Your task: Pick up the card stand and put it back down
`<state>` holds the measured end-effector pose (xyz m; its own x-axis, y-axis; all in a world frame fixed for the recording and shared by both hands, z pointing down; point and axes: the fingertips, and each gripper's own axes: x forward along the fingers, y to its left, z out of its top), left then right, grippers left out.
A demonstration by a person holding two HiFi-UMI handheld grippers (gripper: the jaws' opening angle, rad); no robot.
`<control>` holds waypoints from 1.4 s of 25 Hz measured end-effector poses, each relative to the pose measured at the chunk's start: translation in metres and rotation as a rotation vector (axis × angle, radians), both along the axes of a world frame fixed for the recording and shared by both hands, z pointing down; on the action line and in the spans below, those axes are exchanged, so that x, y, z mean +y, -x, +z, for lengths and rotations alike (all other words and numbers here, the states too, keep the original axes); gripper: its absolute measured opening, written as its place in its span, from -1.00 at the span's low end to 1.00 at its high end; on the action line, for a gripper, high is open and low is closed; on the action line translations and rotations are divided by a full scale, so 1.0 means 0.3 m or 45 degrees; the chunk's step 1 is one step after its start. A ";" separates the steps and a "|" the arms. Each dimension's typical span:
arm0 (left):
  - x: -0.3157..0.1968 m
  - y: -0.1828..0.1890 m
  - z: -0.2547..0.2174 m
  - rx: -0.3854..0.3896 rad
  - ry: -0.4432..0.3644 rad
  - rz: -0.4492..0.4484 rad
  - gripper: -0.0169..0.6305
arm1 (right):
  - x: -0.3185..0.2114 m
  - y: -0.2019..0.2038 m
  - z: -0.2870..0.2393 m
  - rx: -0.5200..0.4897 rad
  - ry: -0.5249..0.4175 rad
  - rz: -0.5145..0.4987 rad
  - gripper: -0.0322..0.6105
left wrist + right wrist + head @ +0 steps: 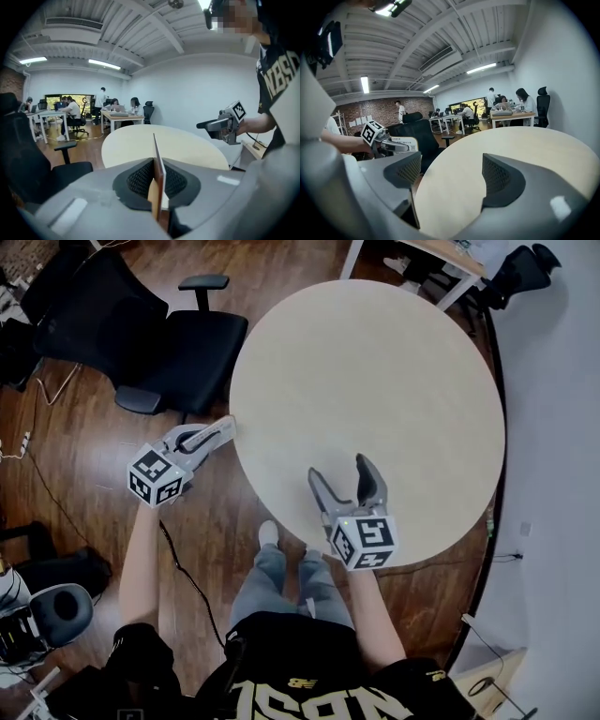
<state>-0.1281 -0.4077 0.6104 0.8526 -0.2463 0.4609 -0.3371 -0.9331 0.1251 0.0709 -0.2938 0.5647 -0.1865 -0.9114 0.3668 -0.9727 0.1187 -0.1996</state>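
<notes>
The left claw [225,428] pinches the thin card stand [158,174], just beside the round tabletop's [403,371] edge. The right claw [339,469] is wide and empty. Bring the stand over slowly, set it flat, then let go.

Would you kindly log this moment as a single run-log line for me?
left tongs: shut on card stand, held beside round table | right tongs: open, empty, over table's near edge
</notes>
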 end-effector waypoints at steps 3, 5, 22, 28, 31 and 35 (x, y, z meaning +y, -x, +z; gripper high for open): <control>-0.026 -0.065 0.045 0.046 0.064 0.106 -0.88 | -0.003 0.026 0.028 0.008 -0.013 -0.027 0.38; -0.033 -0.122 0.073 0.098 0.103 0.164 -0.89 | 0.010 0.026 0.050 0.010 -0.003 -0.036 0.38; -0.032 -0.505 0.338 0.109 0.153 0.528 -0.64 | 0.090 0.004 0.201 0.014 0.091 -0.019 0.38; -0.103 -0.456 0.286 -0.028 0.016 0.271 -0.18 | 0.106 -0.015 0.150 0.019 0.047 -0.068 0.38; -0.051 -0.419 0.178 0.009 -0.012 0.200 -0.02 | 0.139 -0.043 0.065 -0.009 -0.009 -0.084 0.38; 0.067 -0.346 -0.062 0.096 -0.122 0.034 0.13 | 0.188 -0.088 -0.061 0.026 -0.081 -0.151 0.38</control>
<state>-0.0243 -0.3876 0.5917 0.8909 -0.2626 0.3706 -0.3047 -0.9506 0.0589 0.0972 -0.2373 0.5464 -0.2876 -0.9050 0.3135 -0.9548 0.2451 -0.1684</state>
